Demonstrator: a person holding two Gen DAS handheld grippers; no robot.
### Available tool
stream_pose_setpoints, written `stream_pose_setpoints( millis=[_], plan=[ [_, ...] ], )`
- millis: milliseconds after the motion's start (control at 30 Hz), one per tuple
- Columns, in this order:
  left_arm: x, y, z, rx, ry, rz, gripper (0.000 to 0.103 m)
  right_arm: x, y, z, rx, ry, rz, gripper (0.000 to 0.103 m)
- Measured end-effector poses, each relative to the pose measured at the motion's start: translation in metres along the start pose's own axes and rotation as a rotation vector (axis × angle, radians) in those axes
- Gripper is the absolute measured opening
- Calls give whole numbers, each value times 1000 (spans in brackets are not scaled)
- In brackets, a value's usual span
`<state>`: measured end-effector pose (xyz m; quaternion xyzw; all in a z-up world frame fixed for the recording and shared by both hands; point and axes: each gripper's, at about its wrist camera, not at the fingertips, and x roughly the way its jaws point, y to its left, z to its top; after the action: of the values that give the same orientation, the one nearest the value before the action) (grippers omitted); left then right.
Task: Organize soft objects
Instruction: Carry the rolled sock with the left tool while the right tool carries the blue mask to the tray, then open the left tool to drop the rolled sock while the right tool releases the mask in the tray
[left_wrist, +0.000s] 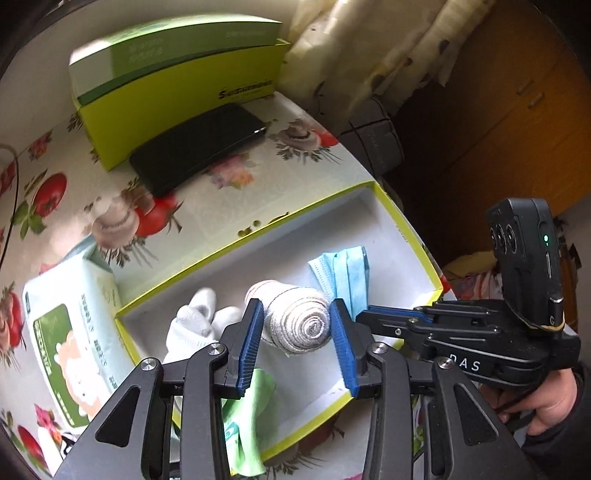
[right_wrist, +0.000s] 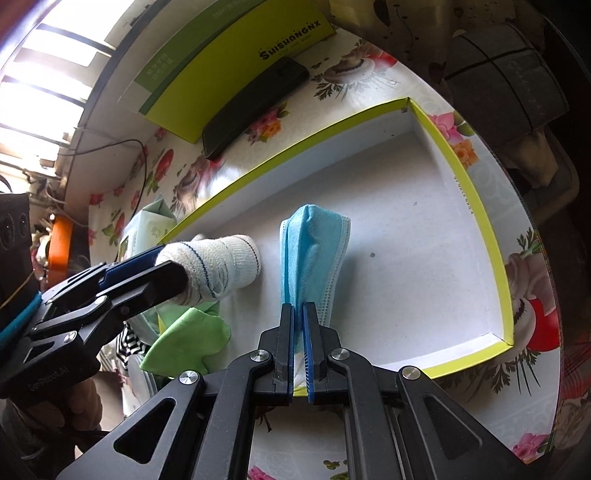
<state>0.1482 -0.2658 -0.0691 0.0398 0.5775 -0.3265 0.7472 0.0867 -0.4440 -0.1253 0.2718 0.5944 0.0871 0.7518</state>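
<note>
An open yellow-rimmed box (left_wrist: 258, 227) with a white inside lies on the flowered tablecloth. My left gripper (left_wrist: 297, 319) is shut on a rolled white bandage (left_wrist: 297, 321) and holds it inside the box; it also shows in the right wrist view (right_wrist: 218, 264). My right gripper (right_wrist: 298, 314) is shut on a folded blue face mask (right_wrist: 314, 251), which stands on the box floor; the mask also shows in the left wrist view (left_wrist: 343, 273). A white sock (left_wrist: 195, 321) lies in the box to the left of the bandage. A green cloth (left_wrist: 247, 413) hangs over the near wall.
A pack of wet wipes (left_wrist: 70, 332) lies left of the box. The green box lid (left_wrist: 177, 85) stands at the back with a black phone (left_wrist: 199, 147) in front of it. The table edge runs along the right, with a dark stool (right_wrist: 506, 81) beyond.
</note>
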Motion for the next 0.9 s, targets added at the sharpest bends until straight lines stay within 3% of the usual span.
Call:
stream_pose_setpoints(
  millis=[400,533,600,667,900],
  plan=[
    [-15,35,15,-157,-68,64,40,6,6,8,-2,-4,0,5],
    [-23,48,11,-223,-87,138,40,4,4,7,3,-7,1,5],
    [-23,53,8,-248,-74,162,38,4,3,6,3,-8,2,5],
    [-18,54,4,-239,-37,211,25,4,2,6,6,-6,4,5],
    [4,39,2,-165,38,195,23,6,5,5,-2,4,10,5]
  ],
)
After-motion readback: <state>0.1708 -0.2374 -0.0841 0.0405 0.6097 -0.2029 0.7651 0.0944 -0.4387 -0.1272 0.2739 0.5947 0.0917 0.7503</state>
